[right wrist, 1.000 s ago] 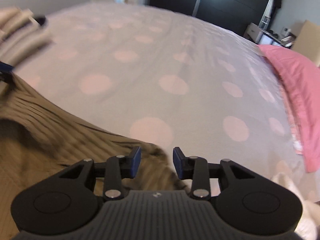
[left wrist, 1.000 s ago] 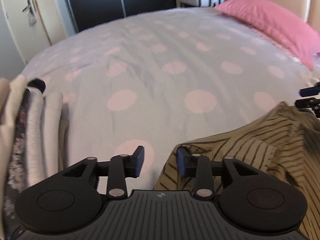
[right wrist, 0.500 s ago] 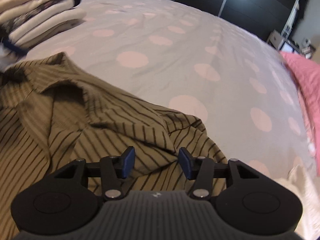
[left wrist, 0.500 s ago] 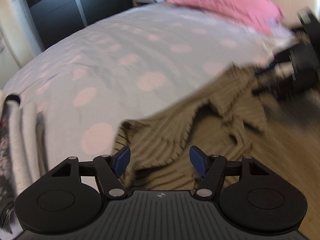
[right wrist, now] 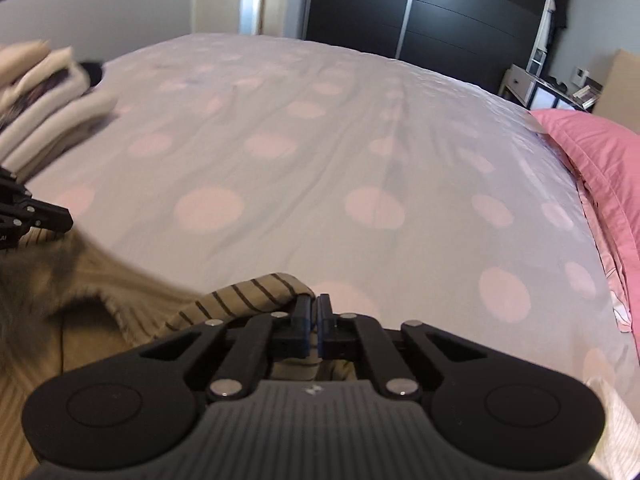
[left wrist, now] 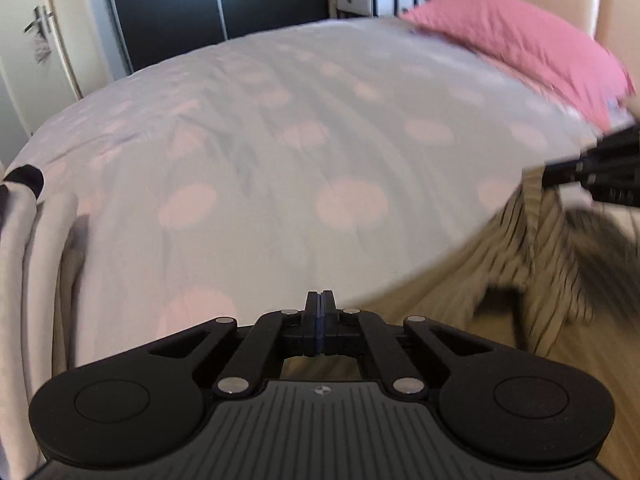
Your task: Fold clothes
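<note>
Now both my claws have just snapped closed: the right gripper (right wrist: pixel 313 322) pinches the striped shirt (right wrist: pixel 256 294) at a bunched edge, the left gripper (left wrist: pixel 319 320) apparently likewise. Soft and limp, it sags onto the spotted bedspread (right wrist: pixel 320 140) between them, so corners suit best.

the shirt (right wrist: pixel 256 292) is olive tan with thin dark stripes. the bed cover (left wrist: pixel 304 152) is pale grey with large soft pink dots. the pillow (left wrist: pixel 532 52) is pink. the folded clothes (right wrist: pixel 48 92) are cream and beige. beyond the bed cover, the wardrobe (right wrist: pixel 432 12) is black.
</note>
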The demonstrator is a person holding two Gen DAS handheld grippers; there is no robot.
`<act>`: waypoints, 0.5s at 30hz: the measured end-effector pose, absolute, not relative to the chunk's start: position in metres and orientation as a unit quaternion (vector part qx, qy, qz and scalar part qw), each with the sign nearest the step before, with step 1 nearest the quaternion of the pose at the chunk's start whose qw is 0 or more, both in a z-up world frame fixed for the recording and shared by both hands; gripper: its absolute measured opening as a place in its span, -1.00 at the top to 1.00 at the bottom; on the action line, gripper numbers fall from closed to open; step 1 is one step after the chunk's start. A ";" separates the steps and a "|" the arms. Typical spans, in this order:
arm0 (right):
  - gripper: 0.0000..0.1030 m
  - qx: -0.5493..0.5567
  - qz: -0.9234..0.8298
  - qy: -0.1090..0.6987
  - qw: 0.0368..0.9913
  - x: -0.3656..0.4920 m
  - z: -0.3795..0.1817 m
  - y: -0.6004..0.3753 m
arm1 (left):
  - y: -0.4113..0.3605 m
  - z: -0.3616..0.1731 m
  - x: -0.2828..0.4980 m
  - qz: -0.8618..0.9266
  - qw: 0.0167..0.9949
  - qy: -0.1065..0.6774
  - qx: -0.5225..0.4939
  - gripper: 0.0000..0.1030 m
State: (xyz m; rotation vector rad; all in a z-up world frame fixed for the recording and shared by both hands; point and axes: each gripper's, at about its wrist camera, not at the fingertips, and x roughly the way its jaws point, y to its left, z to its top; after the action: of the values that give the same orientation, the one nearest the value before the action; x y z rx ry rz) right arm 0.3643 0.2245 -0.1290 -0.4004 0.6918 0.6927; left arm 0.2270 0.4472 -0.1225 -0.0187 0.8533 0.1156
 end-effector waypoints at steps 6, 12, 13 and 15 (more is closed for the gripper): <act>0.96 -0.190 0.310 0.325 0.873 0.388 -0.121 0.238 | 0.419 -0.114 0.213 -0.020 0.907 0.419 0.042 -0.03; 0.79 -0.191 0.347 0.339 0.853 0.382 -0.121 0.231 | 0.392 -0.139 0.185 -0.038 0.886 0.442 0.132 -0.11; 0.62 -0.197 0.351 0.339 0.850 0.378 -0.123 0.230 | 0.391 -0.142 0.181 -0.036 0.883 0.444 0.144 -0.11; 0.22 -0.205 0.353 0.340 0.848 0.371 -0.125 0.225 | 0.395 -0.146 0.174 -0.027 0.880 0.447 0.159 -0.12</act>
State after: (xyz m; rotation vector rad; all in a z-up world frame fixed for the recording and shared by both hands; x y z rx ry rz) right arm 0.3711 0.2251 -0.1248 -0.4311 0.7158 0.7437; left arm 0.1745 0.3949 -0.1459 0.3312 0.9310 -0.0560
